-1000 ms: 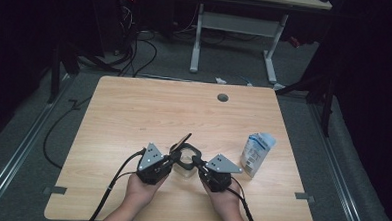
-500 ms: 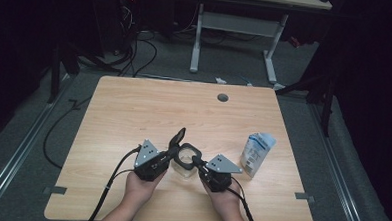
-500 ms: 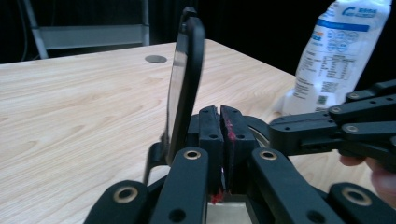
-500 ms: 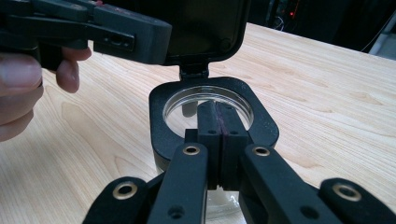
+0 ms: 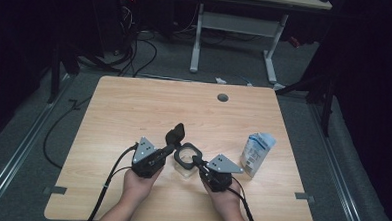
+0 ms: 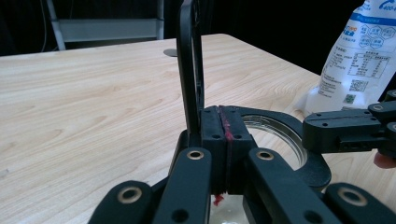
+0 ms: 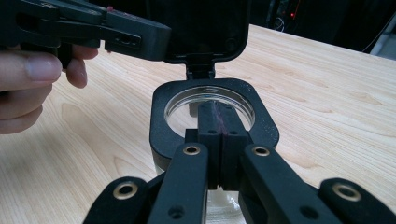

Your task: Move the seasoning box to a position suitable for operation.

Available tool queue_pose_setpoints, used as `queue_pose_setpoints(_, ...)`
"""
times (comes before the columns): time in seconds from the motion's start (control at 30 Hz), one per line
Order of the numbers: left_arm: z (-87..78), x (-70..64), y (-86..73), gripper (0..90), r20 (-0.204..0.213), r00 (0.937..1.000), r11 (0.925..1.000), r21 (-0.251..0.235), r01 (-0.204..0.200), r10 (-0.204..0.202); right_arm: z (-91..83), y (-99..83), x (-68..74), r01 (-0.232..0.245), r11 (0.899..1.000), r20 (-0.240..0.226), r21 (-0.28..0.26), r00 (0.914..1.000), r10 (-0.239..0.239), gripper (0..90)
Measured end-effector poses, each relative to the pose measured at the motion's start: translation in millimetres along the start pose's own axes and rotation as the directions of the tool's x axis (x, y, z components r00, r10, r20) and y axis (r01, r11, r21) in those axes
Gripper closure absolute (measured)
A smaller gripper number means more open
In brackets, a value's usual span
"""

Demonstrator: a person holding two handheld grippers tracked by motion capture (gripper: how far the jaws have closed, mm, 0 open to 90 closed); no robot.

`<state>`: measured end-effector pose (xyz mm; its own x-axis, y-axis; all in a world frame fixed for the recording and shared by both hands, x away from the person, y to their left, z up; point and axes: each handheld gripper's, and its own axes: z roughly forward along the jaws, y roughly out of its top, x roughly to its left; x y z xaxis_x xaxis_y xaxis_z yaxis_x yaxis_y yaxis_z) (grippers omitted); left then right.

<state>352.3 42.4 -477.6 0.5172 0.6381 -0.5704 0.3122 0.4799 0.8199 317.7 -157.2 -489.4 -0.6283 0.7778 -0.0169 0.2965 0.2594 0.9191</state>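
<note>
A clear jar with a black square collar (image 5: pixel 187 157) stands near the table's front edge. Its hinged black lid (image 5: pixel 175 134) is swung up, almost upright. My left gripper (image 5: pixel 170 149) is shut, its tips against the lid's side (image 6: pixel 190 70), and nothing shows between the pads. My right gripper (image 5: pixel 196 161) is shut too, its jaws lying across the collar's near rim (image 7: pixel 163 126) and over the glass opening. In the right gripper view the raised lid (image 7: pixel 205 28) stands behind the collar with the left gripper (image 7: pixel 137 36) touching it.
A white and blue pouch (image 5: pixel 256 153) stands right of the jar, close to my right gripper; it also shows in the left gripper view (image 6: pixel 359 51). A round cable hole (image 5: pixel 222 97) lies at the table's far edge. Desk legs and cables sit beyond.
The lid has swung up from a low tilt to nearly upright. My left gripper rose and shifted slightly left with it. The right gripper stayed on the collar.
</note>
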Motion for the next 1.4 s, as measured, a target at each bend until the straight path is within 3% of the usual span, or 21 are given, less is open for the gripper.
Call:
queue_pose_setpoints(0.2, 2.2, 5.6, 1.6, 89.7, -0.038, 0.9993, 1.0, 0.0, -0.002, 0.002, -0.4, -0.1, 0.0, 0.006, 1.0, 0.002, -0.001, 1.0, -0.006, 89.9)
queue_pose_setpoints(0.37, -1.0, 6.6, -0.3, 89.0, -0.02, 0.9998, 1.0, 0.007, -0.004, 0.004, -0.1, 0.1, 0.0, 0.002, 1.0, 0.003, -0.001, 1.0, -0.002, 89.7)
queue_pose_setpoints(0.5, -4.7, 7.4, -4.6, 87.9, -0.012, 0.9996, 0.9995, 0.016, -0.027, 0.027, -2.0, 2.2, 0.0, -0.004, 1.0, 0.004, -0.018, 1.0, 0.004, 89.0)
queue_pose_setpoints(0.73, -10.8, 24.8, -6.8, 89.4, -0.049, 0.9985, 0.9992, 0.031, -0.024, 0.026, -12.8, 4.7, 0.3, 0.018, 0.999, 0.018, -0.031, 0.9997, -0.018, 89.4)
queue_pose_setpoints(1.0, -3.1, 36.0, -17.4, 89.8, -0.077, 0.9965, 0.997, 0.073, -0.026, 0.032, -20.9, -8.2, -7.7, -0.009, 1.0, 0.048, -0.021, 0.9988, 0.01, 89.4)
queue_pose_setpoints(1.4, 11.9, 32.9, -33.4, 89.9, -0.064, 0.9974, 0.9914, 0.128, -0.025, 0.034, -26.2, -31.6, -19.2, -0.054, 0.998, 0.081, 0.012, 0.9953, 0.053, 89.7)
